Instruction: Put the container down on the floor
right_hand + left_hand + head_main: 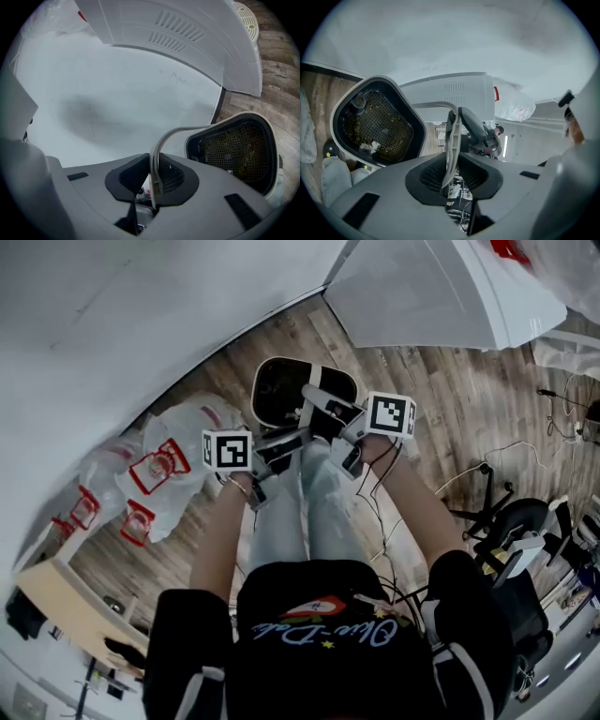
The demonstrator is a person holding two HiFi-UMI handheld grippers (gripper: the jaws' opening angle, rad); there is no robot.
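Observation:
The container [286,390] is a white bin with a black inside and a mesh floor holding bits of debris. It hangs above the wood floor in front of the person's knees. A thin white handle [451,136] arches from its rim. My left gripper [451,161] is shut on that handle, with the container [377,122] to its left. My right gripper [154,176] is shut on the same handle [161,140], with the container [236,150] to its right. In the head view the left gripper [274,448] and right gripper [330,423] sit close together at the bin's near edge.
A big white appliance [441,287] stands on the floor just beyond the container. White plastic bags with red print [155,470] lie at the left by the wall. A chair base [487,507] and cables are at the right, a wooden tabletop [56,601] at lower left.

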